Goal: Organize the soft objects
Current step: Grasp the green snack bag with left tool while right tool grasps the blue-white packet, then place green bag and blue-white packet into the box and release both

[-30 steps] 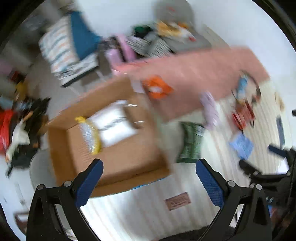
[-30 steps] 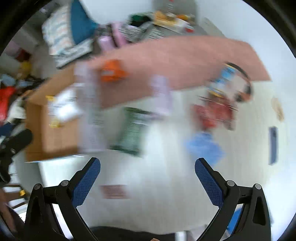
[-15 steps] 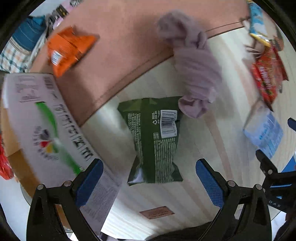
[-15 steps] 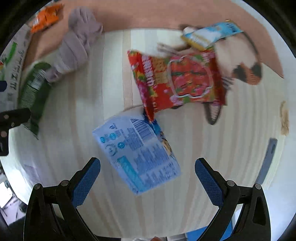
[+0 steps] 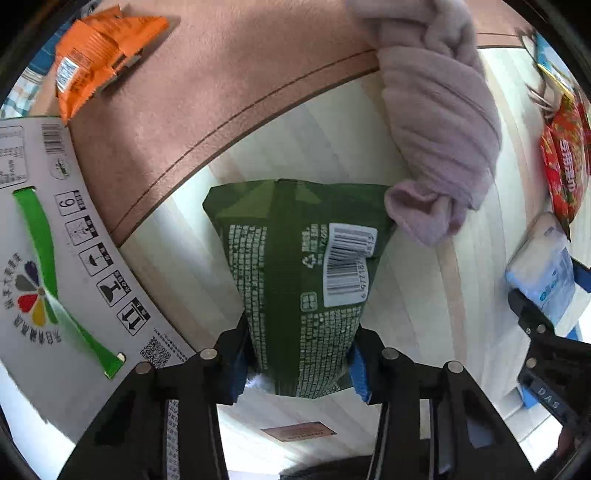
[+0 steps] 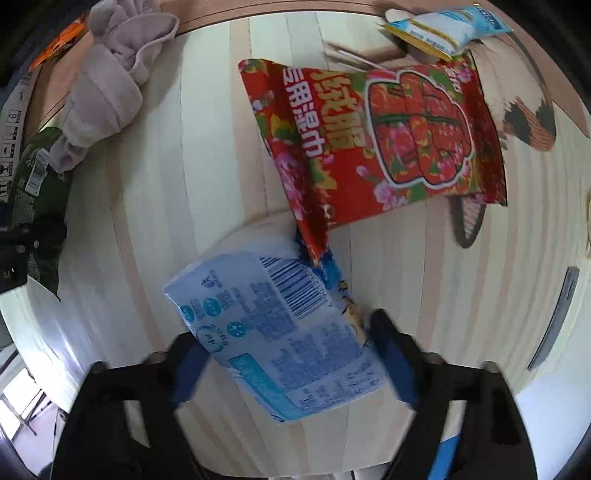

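Observation:
A green snack packet (image 5: 295,258) lies barcode side up on the pale wooden tabletop (image 5: 406,314). My left gripper (image 5: 300,365) points steeply down over its near end. Its jaws are closing, and both blue pads press the packet's sides and pinch it narrow. A light blue soft packet (image 6: 280,325) lies slantwise between the fingers of my right gripper (image 6: 291,362). Those jaws are closing too, blurred, with the pads at the packet's two edges. One corner of the blue packet is tucked under a red flowered packet (image 6: 373,140).
A rolled lilac cloth (image 5: 436,110) lies across the edge of a pink mat (image 5: 221,74) and touches the green packet's far corner. An orange packet (image 5: 99,59) rests on the mat. A printed cardboard box flap (image 5: 44,258) stands at left. A blue-and-yellow packet (image 6: 443,26) lies far right.
Both grippers have dropped close to the table and narrowed from wide open. The left now pinches the green packet, and the right has come in around the blue packet.

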